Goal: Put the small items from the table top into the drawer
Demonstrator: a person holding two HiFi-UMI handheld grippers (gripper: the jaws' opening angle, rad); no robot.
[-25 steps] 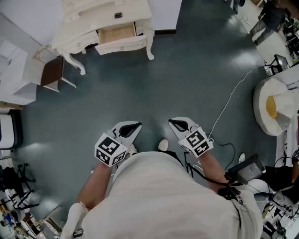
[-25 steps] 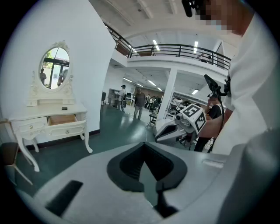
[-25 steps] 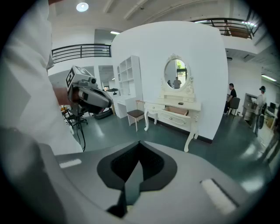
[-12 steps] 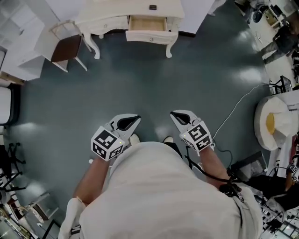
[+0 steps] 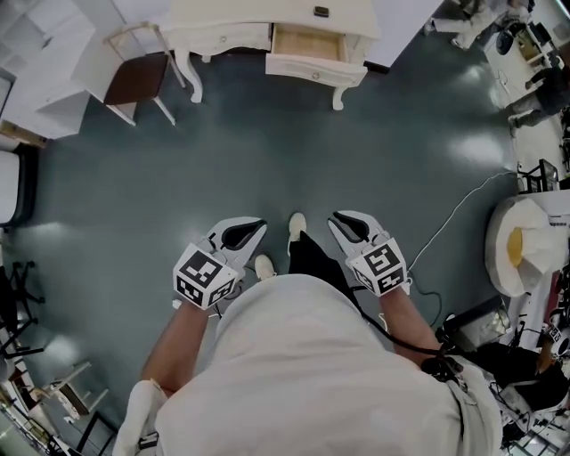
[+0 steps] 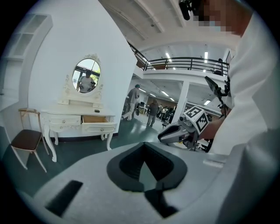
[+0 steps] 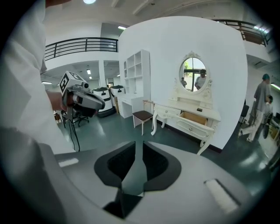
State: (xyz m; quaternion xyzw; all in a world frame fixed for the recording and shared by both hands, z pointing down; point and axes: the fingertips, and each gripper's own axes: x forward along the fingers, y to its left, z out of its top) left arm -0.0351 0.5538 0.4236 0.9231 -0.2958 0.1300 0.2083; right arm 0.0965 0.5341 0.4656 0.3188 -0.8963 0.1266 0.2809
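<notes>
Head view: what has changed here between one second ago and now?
The dressing table with its open drawer slid from the upper left to the top middle of the view as the person turned toward it. One shoe has stepped forward between the grippers. The right gripper jaws are opening, with nothing between them. Unchanged: the left gripper is shut and empty, and both are held low in front.

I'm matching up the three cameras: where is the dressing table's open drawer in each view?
Head view: open drawer, top edge, just right of centre.
Left gripper view: drawer left of centre, mid-height.
Right gripper view: drawer right of centre, mid-height.
Shared landmark: the brown-seated chair, left of the drawer in all three.
</notes>
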